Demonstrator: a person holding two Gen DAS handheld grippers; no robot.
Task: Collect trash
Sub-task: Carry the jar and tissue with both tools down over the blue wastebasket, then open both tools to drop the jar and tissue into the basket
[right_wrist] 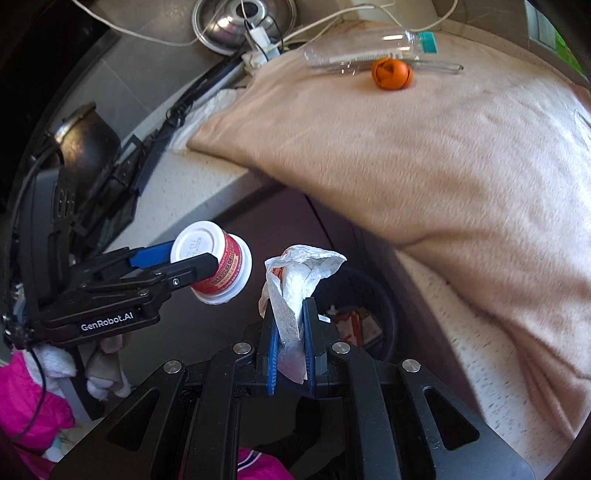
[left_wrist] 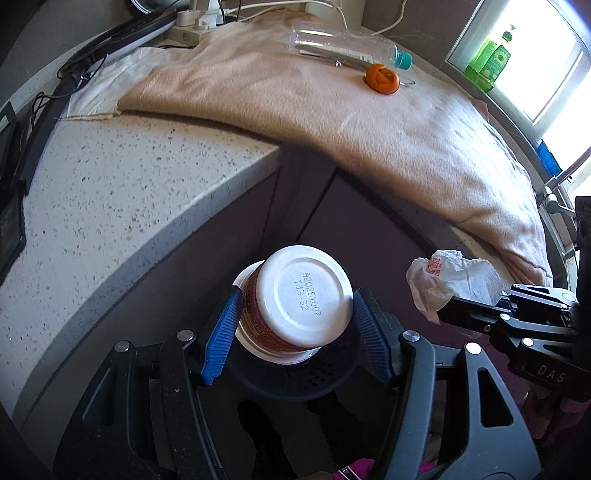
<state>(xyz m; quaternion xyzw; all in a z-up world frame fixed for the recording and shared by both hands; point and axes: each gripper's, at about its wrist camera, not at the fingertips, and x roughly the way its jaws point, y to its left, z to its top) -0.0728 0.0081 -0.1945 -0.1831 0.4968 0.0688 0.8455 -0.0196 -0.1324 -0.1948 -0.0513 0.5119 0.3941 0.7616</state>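
My left gripper is shut on a red-and-white yogurt cup, bottom facing the camera, held over a dark round trash bin below the counter. It shows in the right wrist view too. My right gripper is shut on a crumpled white paper wrapper, held above the bin; the wrapper also shows in the left wrist view. An empty clear plastic bottle and an orange peel lie on the beige towel on the counter.
A speckled white counter with a corner edge juts above the bin. Cables, a power strip and a metal bowl sit at the back. A dark pot stands at the left. Pink cloth lies low left.
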